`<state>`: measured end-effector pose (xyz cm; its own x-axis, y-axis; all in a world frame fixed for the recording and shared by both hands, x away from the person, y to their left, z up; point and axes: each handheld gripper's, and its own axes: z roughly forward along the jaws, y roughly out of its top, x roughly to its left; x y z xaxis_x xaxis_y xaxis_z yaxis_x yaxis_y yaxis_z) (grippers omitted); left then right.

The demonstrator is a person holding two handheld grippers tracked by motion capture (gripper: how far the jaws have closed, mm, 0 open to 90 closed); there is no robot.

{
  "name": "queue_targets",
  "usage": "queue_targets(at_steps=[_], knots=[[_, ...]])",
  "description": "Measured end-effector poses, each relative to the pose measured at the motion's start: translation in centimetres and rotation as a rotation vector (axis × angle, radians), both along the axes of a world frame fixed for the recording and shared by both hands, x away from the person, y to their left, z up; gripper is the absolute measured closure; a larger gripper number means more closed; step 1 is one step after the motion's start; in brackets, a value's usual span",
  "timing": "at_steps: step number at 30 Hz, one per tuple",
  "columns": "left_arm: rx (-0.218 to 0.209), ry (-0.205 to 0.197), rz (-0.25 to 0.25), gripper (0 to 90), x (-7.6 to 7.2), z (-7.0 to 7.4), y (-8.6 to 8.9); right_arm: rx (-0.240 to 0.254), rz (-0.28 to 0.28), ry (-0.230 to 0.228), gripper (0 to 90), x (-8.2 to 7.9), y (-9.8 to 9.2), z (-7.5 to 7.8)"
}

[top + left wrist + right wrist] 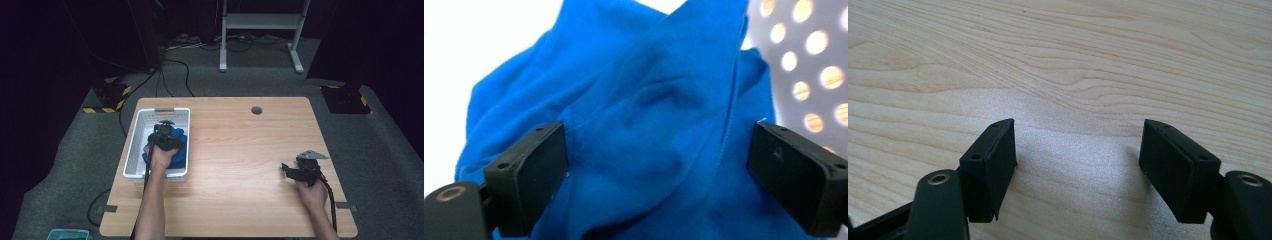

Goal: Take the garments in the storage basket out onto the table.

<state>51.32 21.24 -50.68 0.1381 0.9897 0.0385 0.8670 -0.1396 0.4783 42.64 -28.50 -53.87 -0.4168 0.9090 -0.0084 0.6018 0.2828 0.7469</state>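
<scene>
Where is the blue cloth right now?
The blue cloth lies inside the white basket on the table's left side in the high view, under the open left gripper.

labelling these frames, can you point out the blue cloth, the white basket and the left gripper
blue cloth (649,125), left gripper view, on the middle fold
white basket (131,150), high view, on its left wall
left gripper (658,165), left gripper view, midway between its open fingers, over the cloth
</scene>
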Motion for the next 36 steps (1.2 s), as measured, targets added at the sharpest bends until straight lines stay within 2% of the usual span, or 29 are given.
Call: queue_targets(at_steps=[2,3,6,15,17,18,19,21,22,23,26,31,36], knots=[[0.007,0.002,-0.001,9.8,-0.07,-0.06,-0.13,0.001,-0.001,0.0,31.1,0.0,0.01,0.0],[0.031,0.004,-0.015,10.4,-0.36,-0.22,-0.31,0.0,0.0,0.0,31.0,-0.01,0.0,0.0],[0.034,0.003,-0.02,11.5,-0.42,-0.39,-0.35,0.0,-0.003,0.0,31.1,0.0,-0.02,-0.01],[0.032,-0.009,0.008,16.7,-0.28,-0.38,-0.14,0.002,-0.009,0.0,31.1,0.06,0.0,0.0],[0.037,-0.025,0.02,22.1,-0.46,-0.29,-0.04,0.002,-0.011,0.0,31.0,0.06,-0.01,0.0],[0.045,-0.031,0.018,27.7,-0.54,-0.19,0.08,0.002,-0.012,0.0,31.0,0.07,-0.01,0.0],[0.058,-0.047,0.021,39.1,-0.75,-0.16,0.15,0.002,-0.012,0.0,31.0,0.09,-0.02,0.0],[0.061,-0.052,0.021,41.4,-0.83,-0.16,0.08,0.001,-0.01,0.0,30.8,0.09,-0.02,-0.01],[0.071,-0.053,0.016,44.3,-0.87,-0.13,0.01,0.001,-0.009,0.0,30.9,0.07,-0.02,0.0],[0.084,-0.053,0.009,51.0,-0.84,-0.08,-0.11,0.001,-0.009,0.001,31.0,0.05,-0.02,0.0],[0.099,-0.053,0.008,59.3,-0.85,-0.01,-0.15,0.002,-0.01,0.0,31.1,0.07,-0.02,0.0],[0.092,-0.05,0.011,66.3,-0.91,0.1,-0.17,0.002,-0.011,0.0,31.0,0.06,-0.02,0.0],[0.087,-0.04,0.011,68.5,-0.81,0.28,-0.12,0.004,-0.016,0.002,30.9,0.04,-0.02,0.0]])
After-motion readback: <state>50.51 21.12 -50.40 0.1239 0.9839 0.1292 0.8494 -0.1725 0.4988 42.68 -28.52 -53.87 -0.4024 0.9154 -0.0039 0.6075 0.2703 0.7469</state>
